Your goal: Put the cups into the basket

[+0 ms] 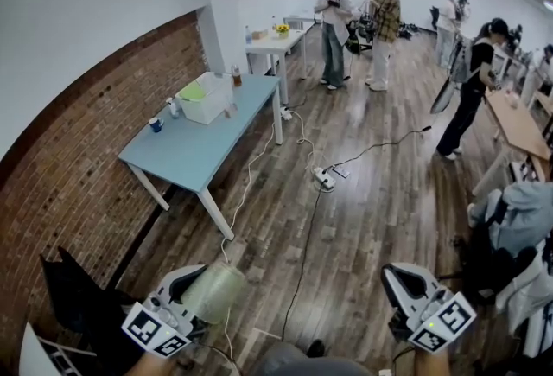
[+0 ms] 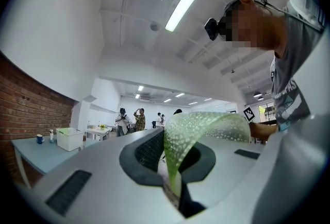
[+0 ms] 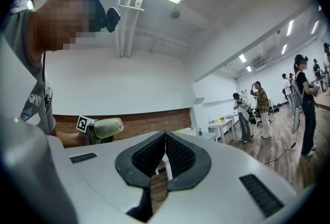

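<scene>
My left gripper (image 1: 197,281) is low at the left of the head view, shut on the wall of a pale green translucent cup (image 1: 214,292). In the left gripper view the cup's wall (image 2: 192,133) is pinched between the dark pads (image 2: 149,152), and its rim curls up to the right. My right gripper (image 1: 403,277) is low at the right, shut with nothing in it. Its pads (image 3: 174,155) meet in the right gripper view, where the green cup (image 3: 108,127) shows at the left. Far ahead, a white basket (image 1: 207,109) and a small blue cup (image 1: 155,124) stand on a light blue table (image 1: 203,154).
Small bottles (image 1: 236,76) stand by the basket. A brick wall (image 1: 78,184) runs behind the table. A cable and a power strip (image 1: 325,180) lie across the wooden floor. Several people (image 1: 333,28) stand farther back, near a white table (image 1: 276,44). A wooden desk (image 1: 518,125) is at the right.
</scene>
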The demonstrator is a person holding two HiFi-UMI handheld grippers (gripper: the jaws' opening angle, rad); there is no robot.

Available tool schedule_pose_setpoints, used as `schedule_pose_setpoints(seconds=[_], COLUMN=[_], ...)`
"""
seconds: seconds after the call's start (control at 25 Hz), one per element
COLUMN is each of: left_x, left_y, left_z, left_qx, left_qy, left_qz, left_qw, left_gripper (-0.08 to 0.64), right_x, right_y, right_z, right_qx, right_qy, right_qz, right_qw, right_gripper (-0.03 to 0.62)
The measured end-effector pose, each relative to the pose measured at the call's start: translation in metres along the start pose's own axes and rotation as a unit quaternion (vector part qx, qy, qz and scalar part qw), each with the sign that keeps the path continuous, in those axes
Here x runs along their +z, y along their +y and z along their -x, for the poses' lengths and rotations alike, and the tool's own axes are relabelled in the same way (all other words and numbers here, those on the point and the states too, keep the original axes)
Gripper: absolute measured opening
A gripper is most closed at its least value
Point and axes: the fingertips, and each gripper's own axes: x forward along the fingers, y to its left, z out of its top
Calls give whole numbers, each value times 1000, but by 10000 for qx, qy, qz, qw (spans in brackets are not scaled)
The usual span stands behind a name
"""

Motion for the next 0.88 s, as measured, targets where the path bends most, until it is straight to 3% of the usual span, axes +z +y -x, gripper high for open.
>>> schedule_pose_setpoints(seconds=[0.32,0.88], left_x=[-11,-13], left_y=[35,167], left_z=[-63,-162], left_qx=[-26,-299], left_qy=[126,-77], left_qz=[9,78], left_qw=[9999,9995], left_gripper=[14,14], right_x=[-10,7], right_y=[-59,-128], right_z=[-38,-169], right_qx=[-41,-258], right_qy=[85,8], right_qz=[-112,66], right_qw=[9999,9996], right_gripper=[11,11])
